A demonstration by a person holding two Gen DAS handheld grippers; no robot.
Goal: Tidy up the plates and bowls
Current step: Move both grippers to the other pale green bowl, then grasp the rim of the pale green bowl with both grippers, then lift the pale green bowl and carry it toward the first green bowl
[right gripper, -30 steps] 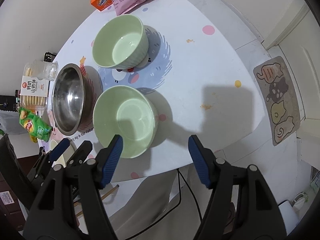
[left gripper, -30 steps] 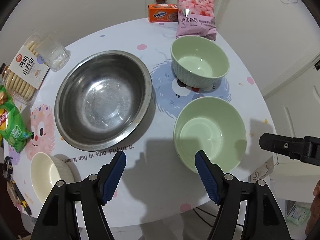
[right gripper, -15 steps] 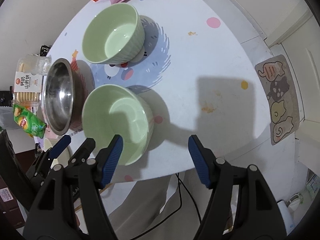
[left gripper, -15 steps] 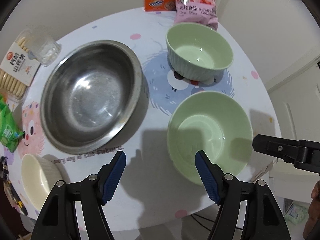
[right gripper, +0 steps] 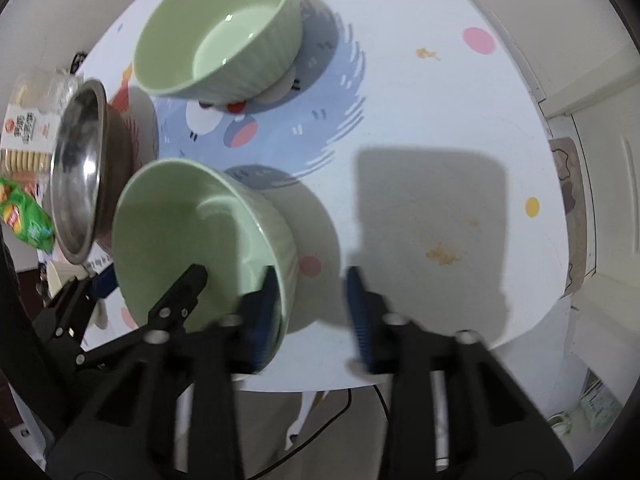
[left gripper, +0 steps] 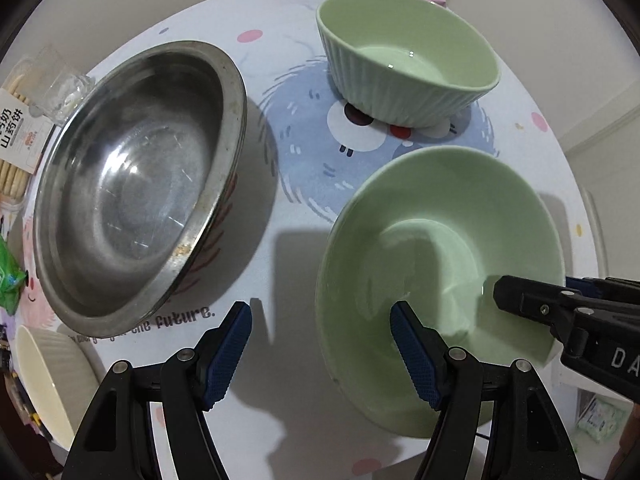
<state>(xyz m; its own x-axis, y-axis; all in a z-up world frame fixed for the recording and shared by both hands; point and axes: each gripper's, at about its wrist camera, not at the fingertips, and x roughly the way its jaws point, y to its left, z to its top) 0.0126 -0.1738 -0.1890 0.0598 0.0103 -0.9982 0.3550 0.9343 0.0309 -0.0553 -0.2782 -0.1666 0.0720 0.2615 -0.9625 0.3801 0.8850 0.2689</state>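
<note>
My right gripper (right gripper: pixel 312 304) is closing its jaws astride the near green bowl's (right gripper: pixel 180 232) right rim, pads not yet pressing. My left gripper (left gripper: pixel 320 352) holds wide jaws astride its left rim. Farther on the table (right gripper: pixel 420 120): a ribbed green bowl (left gripper: pixel 408 60); left, a steel basin (left gripper: pixel 132 208).

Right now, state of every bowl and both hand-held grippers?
Near green bowl: upright, empty, on the table, both grippers at its rim.
Far green bowl: upright, empty, untouched.
Steel bowl: upright, empty, untouched.
White bowl: upright at the table edge, untouched.
Left hand-held gripper: open, straddling the near bowl's rim.
Right hand-held gripper: closing over that rim's other side, pads not pressing yet.
</note>
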